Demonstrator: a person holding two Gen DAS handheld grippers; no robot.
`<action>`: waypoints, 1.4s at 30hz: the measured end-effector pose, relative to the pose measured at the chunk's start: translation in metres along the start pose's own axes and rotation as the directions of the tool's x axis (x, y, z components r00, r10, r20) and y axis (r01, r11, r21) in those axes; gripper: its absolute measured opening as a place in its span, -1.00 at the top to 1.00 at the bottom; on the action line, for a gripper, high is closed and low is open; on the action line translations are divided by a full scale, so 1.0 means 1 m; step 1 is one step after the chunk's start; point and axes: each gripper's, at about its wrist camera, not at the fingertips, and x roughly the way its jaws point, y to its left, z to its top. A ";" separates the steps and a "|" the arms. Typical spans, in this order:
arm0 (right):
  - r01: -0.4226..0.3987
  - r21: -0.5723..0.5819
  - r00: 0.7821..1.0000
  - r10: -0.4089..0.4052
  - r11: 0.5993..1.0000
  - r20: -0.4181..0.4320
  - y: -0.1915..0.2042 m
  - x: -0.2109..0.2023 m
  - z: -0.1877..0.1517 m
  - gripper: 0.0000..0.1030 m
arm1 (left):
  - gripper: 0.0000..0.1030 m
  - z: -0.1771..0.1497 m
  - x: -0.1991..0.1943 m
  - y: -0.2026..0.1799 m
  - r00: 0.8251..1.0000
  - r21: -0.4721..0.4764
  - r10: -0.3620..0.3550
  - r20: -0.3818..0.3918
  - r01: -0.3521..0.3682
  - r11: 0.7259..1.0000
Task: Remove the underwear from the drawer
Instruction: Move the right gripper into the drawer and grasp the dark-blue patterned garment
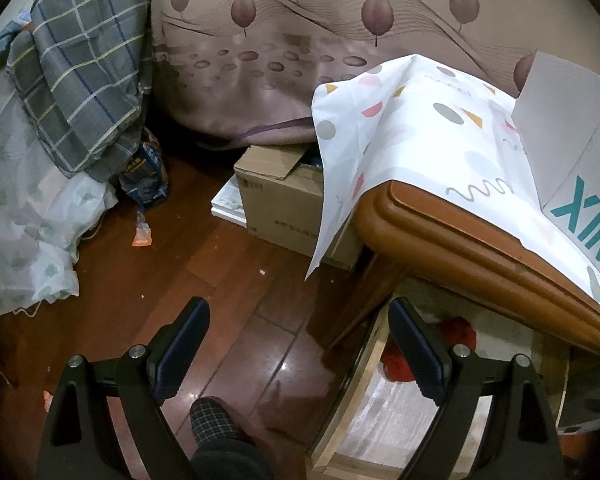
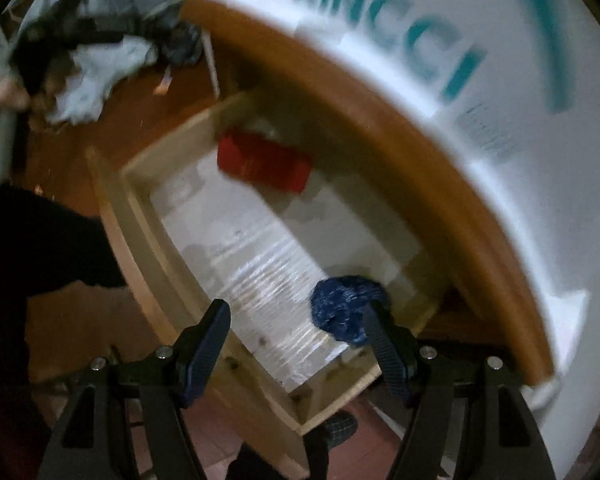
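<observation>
The light wooden drawer stands pulled open under the orange-brown table edge. Red underwear lies at its far end; it also shows in the left wrist view. Blue underwear lies at the drawer's near right corner, beside my right fingertip. My right gripper is open above the drawer's white lined floor, holding nothing. My left gripper is open and empty above the floor, left of the drawer. The right wrist view is motion blurred.
A white box with teal "XINCCI" lettering sits on the patterned tablecloth. A cardboard box stands on the dark wood floor. Plaid bedding hangs at the left. My slippered foot is below.
</observation>
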 end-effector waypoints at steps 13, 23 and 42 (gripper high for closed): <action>0.064 -0.182 0.990 -0.085 0.981 -0.110 -0.013 0.104 -0.013 -0.43 | -0.73 0.000 0.008 0.005 0.999 -0.037 -0.017 -0.034 0.016 0.999; 0.063 -0.193 0.988 -0.088 0.979 -0.126 -0.030 0.146 -0.017 -0.43 | -0.73 -0.002 0.014 -0.008 0.999 0.014 -0.003 -0.054 0.003 1.000; 0.058 -0.107 0.988 -0.073 0.993 -0.134 -0.054 0.161 -0.025 -0.36 | -0.73 -0.002 0.014 -0.014 0.999 0.024 0.005 -0.041 -0.004 1.000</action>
